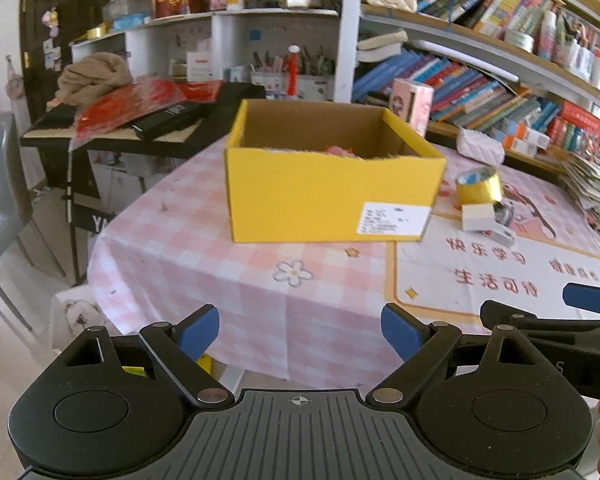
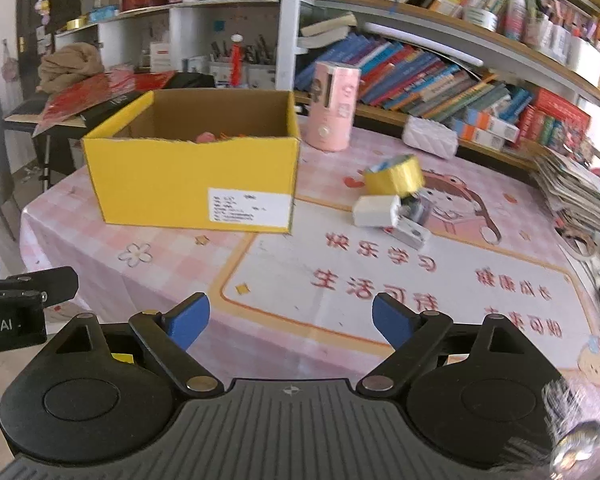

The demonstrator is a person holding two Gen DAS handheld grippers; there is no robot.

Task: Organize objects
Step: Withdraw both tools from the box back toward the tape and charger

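- The yellow cardboard box [image 2: 192, 178] stands open on the bench [image 2: 380, 272], toward its left side in the right wrist view; something pink and orange already lies in its bottom, too hidden by the front wall to name.
- Judged from that, part of the sorting is done, while a small cluster is left out: a gold tape roll [image 2: 396, 178], a white block [image 2: 376, 210] touching it, and a small grey-and-white item [image 2: 414, 232] just beside.
- A pink cylindrical container [image 2: 334, 106] stands behind the box's right corner, and a white quilted pouch [image 2: 430, 136] lies near the bookshelf [image 2: 440, 76].
- The right hand-held gripper [image 2: 290, 320] is spread wide with nothing between its blue pads, facing the bare cloth short of the cluster.
- The left hand-held gripper [image 1: 300, 334] is equally wide and empty, facing the box's front wall.
- Nothing blocks the path to the cluster; the box's tall wall must be cleared when dropping things in.
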